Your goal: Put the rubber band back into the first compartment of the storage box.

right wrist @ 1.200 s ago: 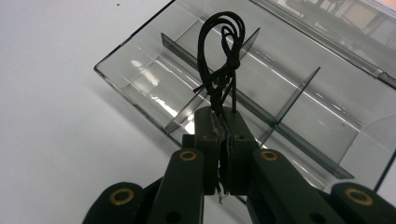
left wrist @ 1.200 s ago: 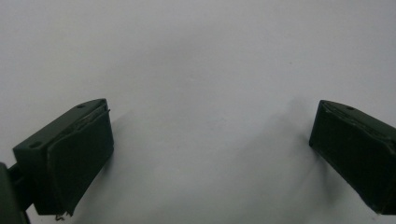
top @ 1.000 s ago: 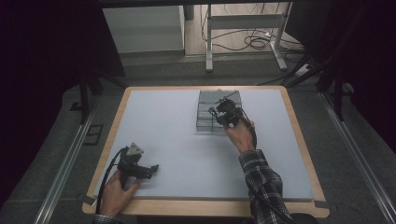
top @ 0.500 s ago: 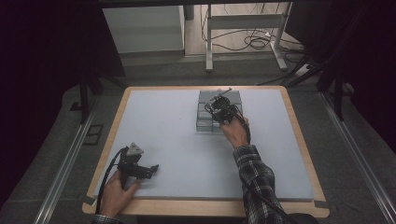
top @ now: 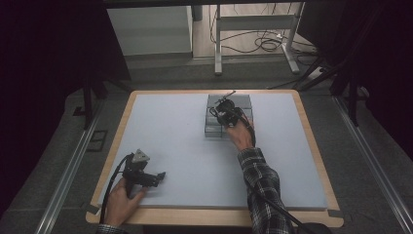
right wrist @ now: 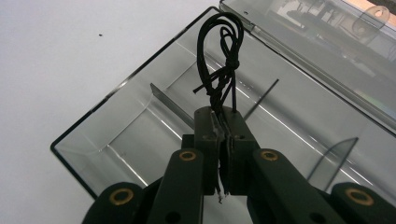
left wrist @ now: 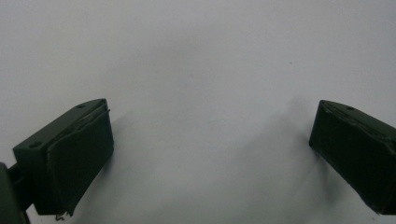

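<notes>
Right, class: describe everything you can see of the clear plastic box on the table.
The clear plastic box is a shallow, see-through tray with thin upright dividers splitting it into compartments. Its hinged lid lies open behind it. It sits flat on the far middle of the white table. The right gripper hovers over it, jaws shut on a knotted black cord; the cord is above the box.

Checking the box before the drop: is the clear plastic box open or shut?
Open. The clear plastic box has its lid folded back, dividers exposed; the right gripper holds a black cord bundle above it.
</notes>
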Demonstrator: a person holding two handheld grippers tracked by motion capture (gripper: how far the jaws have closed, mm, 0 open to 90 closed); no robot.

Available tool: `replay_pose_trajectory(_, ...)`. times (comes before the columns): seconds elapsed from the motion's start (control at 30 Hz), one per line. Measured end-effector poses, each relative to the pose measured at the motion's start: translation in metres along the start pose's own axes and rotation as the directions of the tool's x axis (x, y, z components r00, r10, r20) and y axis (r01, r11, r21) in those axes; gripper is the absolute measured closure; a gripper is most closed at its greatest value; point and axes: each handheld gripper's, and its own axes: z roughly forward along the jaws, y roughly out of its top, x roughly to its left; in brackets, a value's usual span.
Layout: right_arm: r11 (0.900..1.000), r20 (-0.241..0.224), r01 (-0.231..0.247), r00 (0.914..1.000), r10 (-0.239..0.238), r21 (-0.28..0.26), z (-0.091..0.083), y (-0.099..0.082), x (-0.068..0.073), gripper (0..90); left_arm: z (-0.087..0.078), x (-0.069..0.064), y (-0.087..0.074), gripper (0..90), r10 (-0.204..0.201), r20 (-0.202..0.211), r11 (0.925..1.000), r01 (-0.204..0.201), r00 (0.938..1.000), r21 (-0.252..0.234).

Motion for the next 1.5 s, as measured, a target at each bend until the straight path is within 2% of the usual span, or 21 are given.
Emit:
replay_pose_trajectory(0.33, 0.9999, 0.010, 0.011, 0.9999, -0.011, 0.004, 0.013, 0.006, 0.001, 84.6, 0.000, 0.000, 0.000, 0.0, -0.001, 0.001, 1.0000, 0.001, 1.0000, -0.001)
replay_pose_trajectory(0.5, 1.0000, 0.023, 0.009, 0.9997, -0.009, 0.001, 0.016, 0.008, 0.001, 77.8, 0.000, 0.000, 0.000, 0.0, -0.001, 0.001, 1.0000, 0.001, 1.0000, -0.001)
replay_pose_trajectory(0.83, 0.9999, 0.031, 0.016, 0.9994, -0.016, 0.000, 0.013, 0.009, 0.003, 73.2, 0.000, 0.000, 0.000, 0.0, -0.002, 0.001, 1.0000, 0.002, 1.0000, -0.001)
replay_pose_trajectory(1.1, 0.9996, 0.019, 0.027, 0.9995, -0.027, 0.008, 0.011, 0.009, 0.006, 69.5, 0.000, 0.000, 0.000, 0.0, -0.002, 0.001, 1.0000, 0.002, 1.0000, -0.001)
replay_pose_trajectory(1.5, 0.9990, 0.004, 0.043, 0.9991, -0.043, -0.011, 0.002, 0.007, 0.010, 62.3, 0.000, 0.000, 0.000, 0.0, -0.002, 0.001, 1.0000, 0.002, 1.0000, -0.001)
